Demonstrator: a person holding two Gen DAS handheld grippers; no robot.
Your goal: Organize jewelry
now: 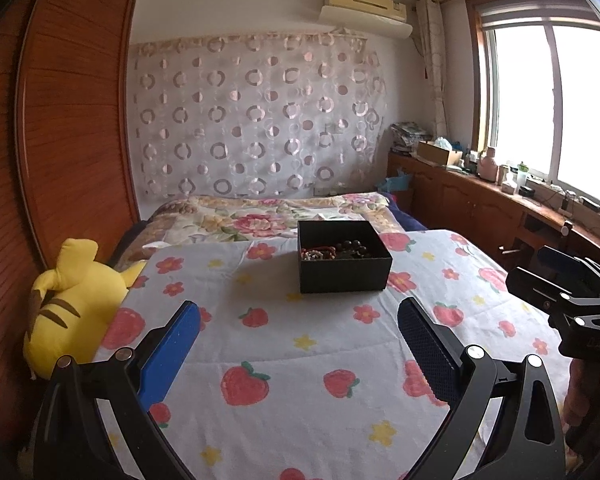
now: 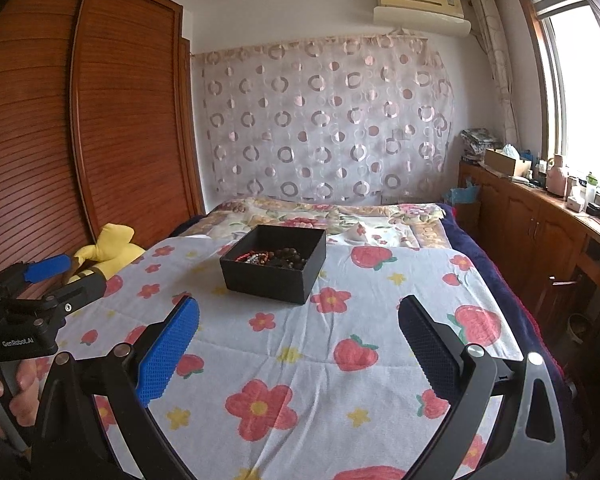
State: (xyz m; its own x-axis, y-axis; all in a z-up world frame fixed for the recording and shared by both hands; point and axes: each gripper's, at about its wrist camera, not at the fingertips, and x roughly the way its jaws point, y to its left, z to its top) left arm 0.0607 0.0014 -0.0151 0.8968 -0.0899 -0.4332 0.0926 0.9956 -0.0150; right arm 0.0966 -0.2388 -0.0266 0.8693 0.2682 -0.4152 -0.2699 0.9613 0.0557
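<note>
strawberry quilt [image 1: 284, 344] carries a black box [image 1: 342, 258] of beads [image 1: 350, 249]; yellow plush [image 1: 66, 304] left of box; left gripper [image 1: 300, 332] and right gripper [image 2: 298, 330] hover near it, jaws wide.

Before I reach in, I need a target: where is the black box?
The black box sits on the strawberry-print cover, ahead of both open grippers, right of the yellow plush, with beads inside.

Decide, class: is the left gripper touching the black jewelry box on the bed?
Apart. In the left wrist view, the left gripper is open, and a stretch of bare strawberry bedspread lies between its fingertips and the black jewelry box.
</note>
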